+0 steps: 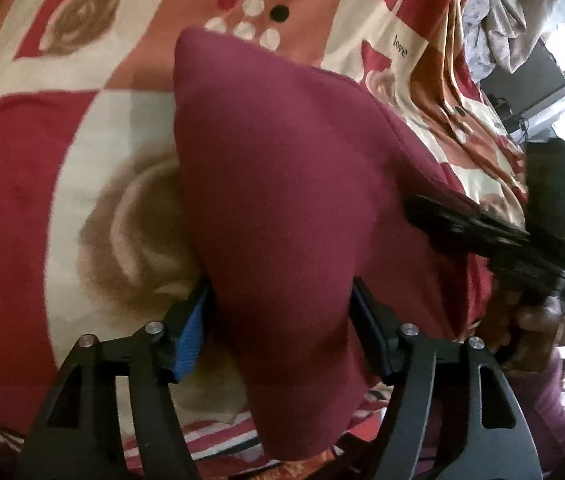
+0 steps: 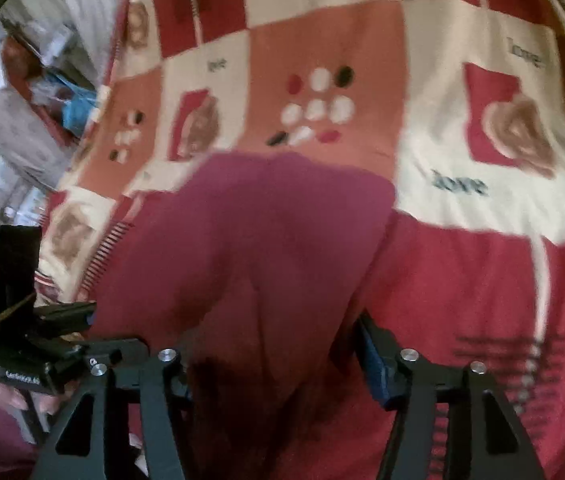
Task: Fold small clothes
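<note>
A maroon garment point(image 1: 282, 184) hangs bunched above a patterned bedsheet point(image 1: 62, 184). My left gripper point(image 1: 282, 316) has the cloth draped between its blue-padded fingers point(image 1: 192, 328), and I cannot tell how tightly they close on it. My right gripper point(image 1: 434, 216) shows at the right edge of the left wrist view, shut on the garment's far edge. In the right wrist view the same garment point(image 2: 266, 248) fills the gap of the right gripper point(image 2: 274, 360). The left gripper point(image 2: 62, 316) shows at the left there, holding the cloth's other edge.
The bedsheet point(image 2: 462, 160) has red, cream and orange squares with rose and dot prints. Crumpled pale laundry point(image 1: 502, 12) lies at the bed's far corner. Room clutter point(image 2: 22, 92) shows beyond the bed's left edge.
</note>
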A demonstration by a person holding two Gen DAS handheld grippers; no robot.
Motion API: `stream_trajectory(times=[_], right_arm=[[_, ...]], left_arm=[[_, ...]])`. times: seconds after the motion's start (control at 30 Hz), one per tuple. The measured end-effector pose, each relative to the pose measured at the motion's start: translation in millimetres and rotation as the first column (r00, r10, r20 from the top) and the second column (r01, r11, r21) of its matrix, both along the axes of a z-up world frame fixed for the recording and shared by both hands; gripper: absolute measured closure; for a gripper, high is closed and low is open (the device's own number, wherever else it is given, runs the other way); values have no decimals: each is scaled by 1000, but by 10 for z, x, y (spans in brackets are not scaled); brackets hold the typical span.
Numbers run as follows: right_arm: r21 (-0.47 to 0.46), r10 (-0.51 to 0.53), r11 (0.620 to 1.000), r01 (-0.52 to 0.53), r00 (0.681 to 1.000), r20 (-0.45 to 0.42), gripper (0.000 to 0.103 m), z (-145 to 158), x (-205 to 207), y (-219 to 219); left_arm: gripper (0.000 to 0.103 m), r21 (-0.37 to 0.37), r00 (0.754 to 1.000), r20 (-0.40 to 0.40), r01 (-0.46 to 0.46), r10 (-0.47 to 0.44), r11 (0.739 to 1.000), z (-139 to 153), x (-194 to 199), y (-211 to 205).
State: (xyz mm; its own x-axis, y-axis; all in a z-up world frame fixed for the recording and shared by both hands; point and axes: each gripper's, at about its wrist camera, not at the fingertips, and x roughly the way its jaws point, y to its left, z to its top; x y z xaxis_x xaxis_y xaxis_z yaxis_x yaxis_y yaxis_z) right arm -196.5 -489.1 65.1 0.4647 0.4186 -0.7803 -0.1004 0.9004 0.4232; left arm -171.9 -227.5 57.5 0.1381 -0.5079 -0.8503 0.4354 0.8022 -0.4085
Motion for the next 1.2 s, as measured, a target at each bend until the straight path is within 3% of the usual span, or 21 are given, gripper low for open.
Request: stream_trajectory(times=[0.17,0.3,0.4,0.5,0.63,0.77,0.93,1.0,1.2], right_arm=[[-115,-17,993,29,994,108,39,465,-208,-44],[-151,53,988,-18,972,230,41,739,-349,138],[-240,127,968,-77,971,202,56,585,-311,413],[-313,132,946,-89,984,118,56,162,-274,543],[-278,92,959,-51,986,137,56,113,-334,458],[-235,38,972,-2,988,149,55,313,-376,328],[-175,-68,979,108,973,222,44,586,-440,208],[-149,-103,979,137,970,218,31,616,-442,203],[-161,-110,976,143,974,198,31,569,-429,285]], left_arm=[[32,79,979,204,-42,25,996,291,-55,-28],[32,139,959,279,-97,55,986,254,-35,-114],[32,143,942,323,-140,87,980,198,-23,-138],[32,135,929,355,-164,107,977,167,-26,-108],[32,137,919,376,-183,120,974,204,-63,-76],[32,166,886,449,-212,117,963,343,-137,-91],[32,117,864,476,-248,165,962,476,-171,-38],[32,100,857,478,-268,190,958,493,-189,-26],[32,69,841,485,-309,239,949,523,-215,51]])
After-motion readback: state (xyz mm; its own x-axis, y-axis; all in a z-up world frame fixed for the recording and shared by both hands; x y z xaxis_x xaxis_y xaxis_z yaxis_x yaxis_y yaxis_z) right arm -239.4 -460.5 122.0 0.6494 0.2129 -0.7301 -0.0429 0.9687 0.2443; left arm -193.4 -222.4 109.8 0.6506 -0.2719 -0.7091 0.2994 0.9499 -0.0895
